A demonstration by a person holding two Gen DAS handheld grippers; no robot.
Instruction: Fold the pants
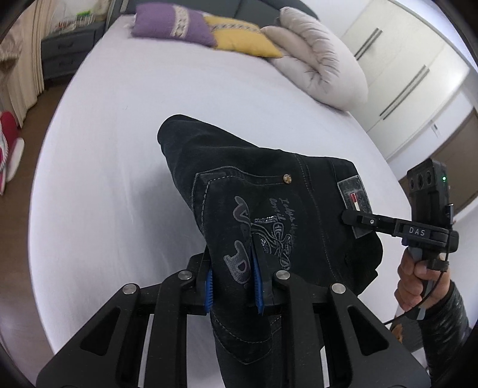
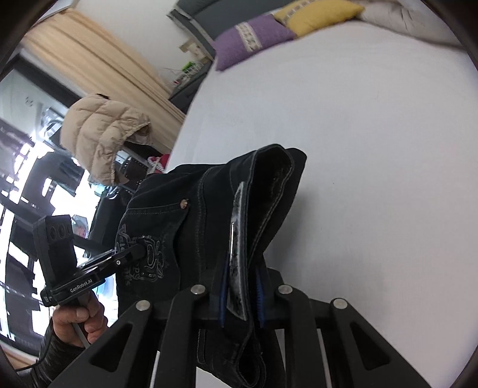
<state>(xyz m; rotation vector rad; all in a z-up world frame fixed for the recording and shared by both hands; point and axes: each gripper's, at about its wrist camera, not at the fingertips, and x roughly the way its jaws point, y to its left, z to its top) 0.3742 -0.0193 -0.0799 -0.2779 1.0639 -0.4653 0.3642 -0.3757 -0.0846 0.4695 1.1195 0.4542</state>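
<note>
Pants (image 1: 254,185) in both grippers (lifted)

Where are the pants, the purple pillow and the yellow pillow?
pants (image 1: 239,185), left wrist view, on the dark denim above the back pocket
purple pillow (image 1: 155,21), left wrist view, on its purple face
yellow pillow (image 1: 242,40), left wrist view, on its yellow face

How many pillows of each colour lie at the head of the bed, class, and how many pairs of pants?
Purple pillow: 1
Yellow pillow: 1
Pale grey pillow: 1
Black pants: 1, held above the bed by both the left gripper and the right gripper
Total: 4
</note>
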